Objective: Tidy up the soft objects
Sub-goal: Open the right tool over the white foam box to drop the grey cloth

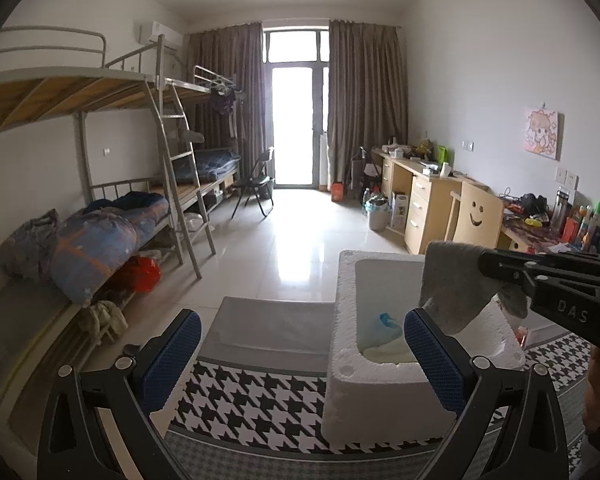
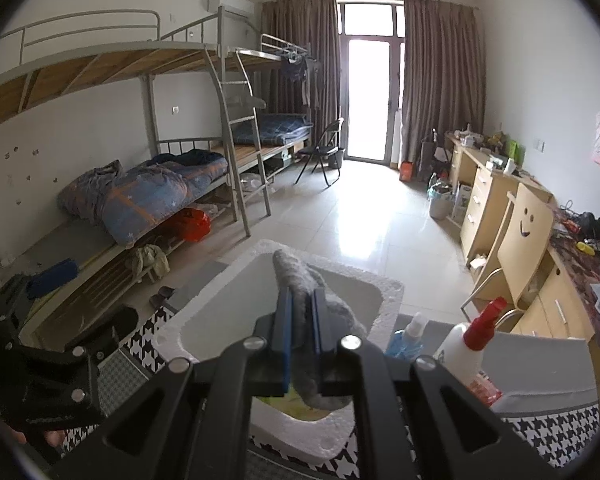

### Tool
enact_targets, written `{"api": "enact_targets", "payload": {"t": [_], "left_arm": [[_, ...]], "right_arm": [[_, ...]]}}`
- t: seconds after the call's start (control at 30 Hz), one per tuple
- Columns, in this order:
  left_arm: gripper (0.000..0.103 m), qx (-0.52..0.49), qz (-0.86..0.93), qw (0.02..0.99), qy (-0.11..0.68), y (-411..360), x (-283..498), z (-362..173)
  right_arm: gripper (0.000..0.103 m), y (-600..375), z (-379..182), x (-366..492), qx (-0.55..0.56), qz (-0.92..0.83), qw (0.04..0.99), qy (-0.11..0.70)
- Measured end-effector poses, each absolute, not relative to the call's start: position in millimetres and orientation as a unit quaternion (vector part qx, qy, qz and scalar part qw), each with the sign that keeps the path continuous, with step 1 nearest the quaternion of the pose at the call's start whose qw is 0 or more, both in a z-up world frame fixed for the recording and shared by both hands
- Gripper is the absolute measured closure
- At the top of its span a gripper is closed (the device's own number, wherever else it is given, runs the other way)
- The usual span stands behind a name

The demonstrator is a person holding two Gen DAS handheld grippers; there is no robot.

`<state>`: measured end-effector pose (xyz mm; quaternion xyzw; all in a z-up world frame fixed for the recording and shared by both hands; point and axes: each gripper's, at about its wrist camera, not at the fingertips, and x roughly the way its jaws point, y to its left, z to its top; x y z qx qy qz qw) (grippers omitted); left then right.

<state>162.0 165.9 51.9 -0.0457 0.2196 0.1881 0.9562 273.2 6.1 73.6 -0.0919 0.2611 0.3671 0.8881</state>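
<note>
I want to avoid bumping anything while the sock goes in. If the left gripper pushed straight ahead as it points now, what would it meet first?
Probably nothing at once: the left gripper is open over the houndstooth mat. The grey tray lies ahead, and the foam box flanks its right finger, though depth is unclear.

The right gripper's fingers (image 2: 284,332) hid the grey cloth's (image 2: 300,276) middle; the foam box's (image 2: 388,292) near rim lay behind the gripper body.
</note>
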Motion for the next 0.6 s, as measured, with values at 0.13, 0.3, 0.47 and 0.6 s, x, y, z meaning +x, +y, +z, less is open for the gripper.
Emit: {"api": "enact_targets", "payload": {"t": [0.13, 0.3, 0.47, 0.6], "left_arm": [[0.001, -0.050, 0.189, 0.956, 0.220, 168, 157, 50], [0.001, -0.047, 0.193, 0.954, 0.223, 170, 155, 48], [0.001, -0.048, 0.192, 0.955, 0.219, 171, 153, 48], [0.001, -0.049, 0.187, 0.957, 0.218, 170, 152, 49]], "right_arm": [[0.091, 11, 68, 280, -0.088, 0.371, 0.881, 0.280], [0.073, 20, 60, 287, -0.088, 0.376, 0.871, 0.302], [0.036, 18, 58, 288, -0.072, 0.380, 0.868, 0.311], [0.036, 17, 62, 283, -0.079, 0.378, 0.871, 0.303]]}}
